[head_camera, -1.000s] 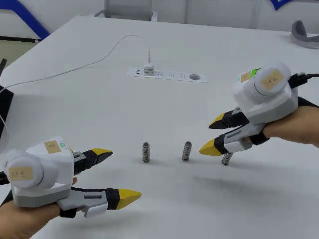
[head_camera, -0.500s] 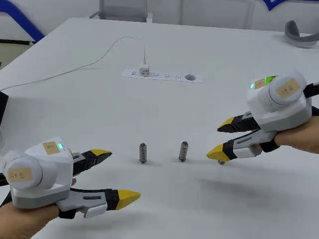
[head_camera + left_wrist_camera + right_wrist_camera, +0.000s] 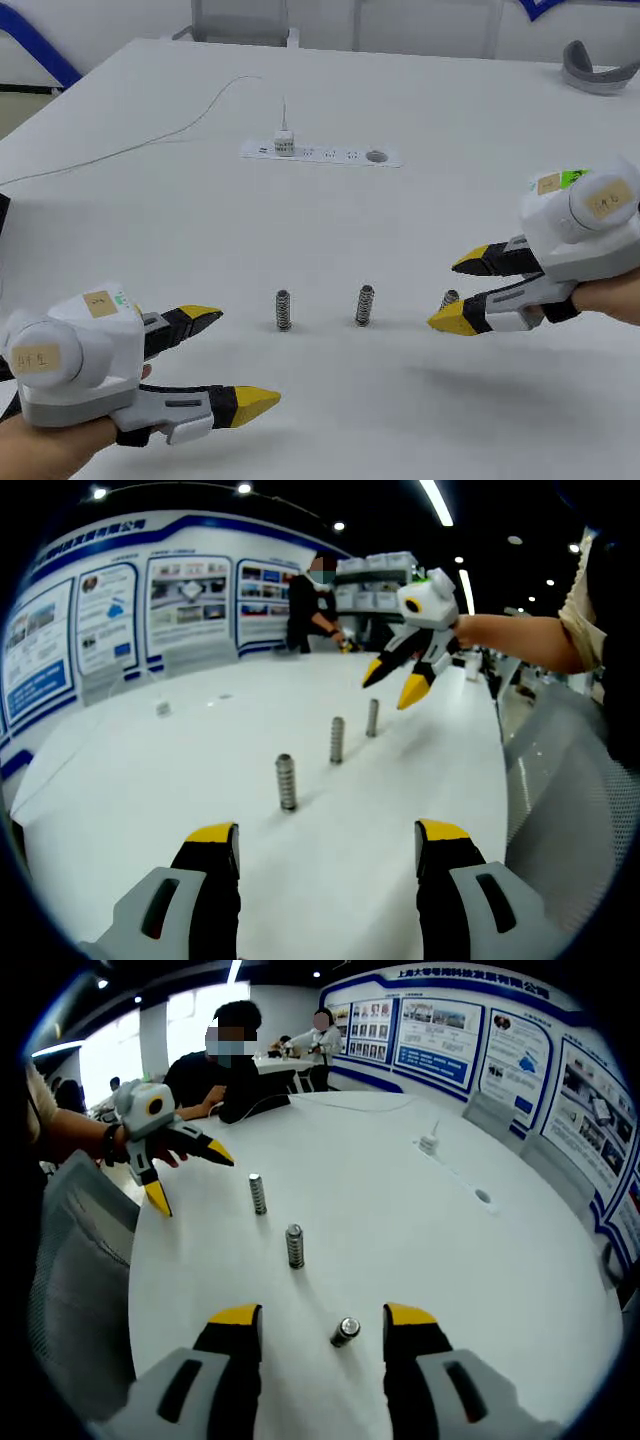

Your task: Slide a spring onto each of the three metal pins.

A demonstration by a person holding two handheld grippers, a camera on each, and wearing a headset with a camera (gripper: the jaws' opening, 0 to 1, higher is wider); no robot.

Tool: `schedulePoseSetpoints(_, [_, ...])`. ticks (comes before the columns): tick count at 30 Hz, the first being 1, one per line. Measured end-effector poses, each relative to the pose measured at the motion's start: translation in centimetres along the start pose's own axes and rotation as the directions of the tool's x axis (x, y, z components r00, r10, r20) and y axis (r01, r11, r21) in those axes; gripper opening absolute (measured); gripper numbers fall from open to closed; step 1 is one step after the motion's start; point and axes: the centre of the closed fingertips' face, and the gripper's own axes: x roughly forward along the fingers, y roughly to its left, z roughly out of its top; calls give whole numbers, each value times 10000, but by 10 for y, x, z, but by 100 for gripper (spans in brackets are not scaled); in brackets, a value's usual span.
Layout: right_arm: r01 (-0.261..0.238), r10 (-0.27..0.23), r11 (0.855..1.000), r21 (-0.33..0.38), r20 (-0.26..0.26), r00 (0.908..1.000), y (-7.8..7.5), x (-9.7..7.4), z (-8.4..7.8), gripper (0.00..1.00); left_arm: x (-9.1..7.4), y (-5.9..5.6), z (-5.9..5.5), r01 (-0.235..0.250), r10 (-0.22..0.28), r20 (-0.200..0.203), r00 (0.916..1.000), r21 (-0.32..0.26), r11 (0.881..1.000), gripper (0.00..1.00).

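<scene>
Left gripper (image 3: 243, 358) sits low at the near left, held in a hand and pointing right towards the springs, jaws wide apart and holding nothing. Right gripper (image 3: 448, 294) hovers at the right, pointing left, jaws also spread and empty. 3 springs stand upright in a row on the table (image 3: 320, 220), long axes vertical: left spring (image 3: 283, 310), middle spring (image 3: 365, 305), and right spring (image 3: 345, 1332), seen between the right gripper's tips
</scene>
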Motion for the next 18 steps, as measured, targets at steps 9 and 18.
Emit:
schedulePoseSetpoints(9, [135, -138, 9998, 113, 227, 9996, 3, -6, -11, 52, 0, 0, -1, 28, -28, 8, 10000, 2, 10000, 73])
schedulePoseSetpoints(18, [324, -339, 9990, 314, 506, 9981, 6, -11, -18, 52, -1, 1, -3, -3, 3, 25, 10000, -42, 10000, 73])
